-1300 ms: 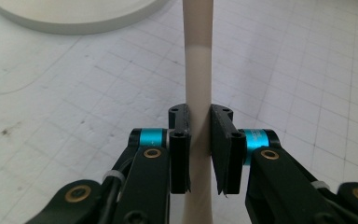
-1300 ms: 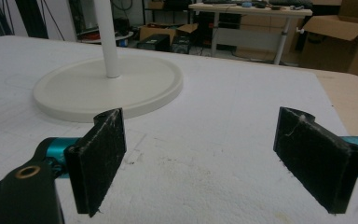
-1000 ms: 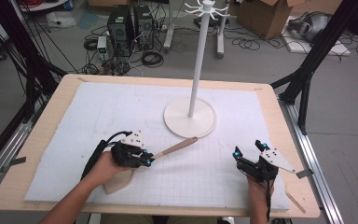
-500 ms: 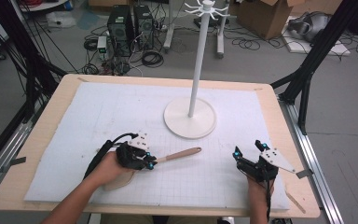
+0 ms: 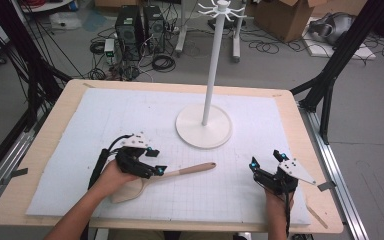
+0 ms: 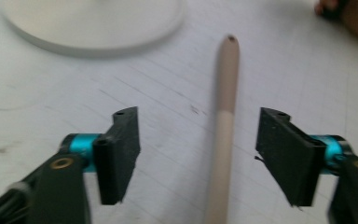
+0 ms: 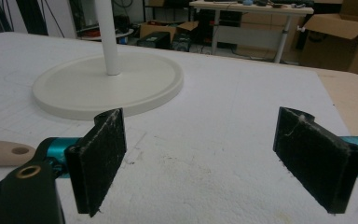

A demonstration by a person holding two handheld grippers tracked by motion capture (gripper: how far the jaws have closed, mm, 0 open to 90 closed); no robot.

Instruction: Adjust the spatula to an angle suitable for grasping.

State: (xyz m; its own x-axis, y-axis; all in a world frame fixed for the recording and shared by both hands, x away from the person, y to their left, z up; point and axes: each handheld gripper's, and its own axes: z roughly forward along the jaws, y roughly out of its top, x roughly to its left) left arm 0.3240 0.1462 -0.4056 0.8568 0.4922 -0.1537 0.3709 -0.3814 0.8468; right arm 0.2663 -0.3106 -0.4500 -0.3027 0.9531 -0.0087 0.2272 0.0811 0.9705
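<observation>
While l. tongs point(image 6: 198, 163) straddle its handle wide, unclamped, spoon point(image 5: 164, 177) lies flat on counter point(image 5: 45, 150) nr stand point(image 5: 203, 126): prob. wood (stiff, light); grip mid-handle. R. tongs point(image 7: 214, 161) wide, empty.

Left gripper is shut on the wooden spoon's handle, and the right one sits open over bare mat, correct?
Not quite. The left gripper is open: in the left gripper view its jaws stand apart either side of the spoon handle, not touching it. The right gripper is open over bare mat.

The left gripper point(image 5: 156, 170) covers part of the wooden spoon point(image 5: 190, 169); the left gripper view is blurred and crops its bowl.
</observation>
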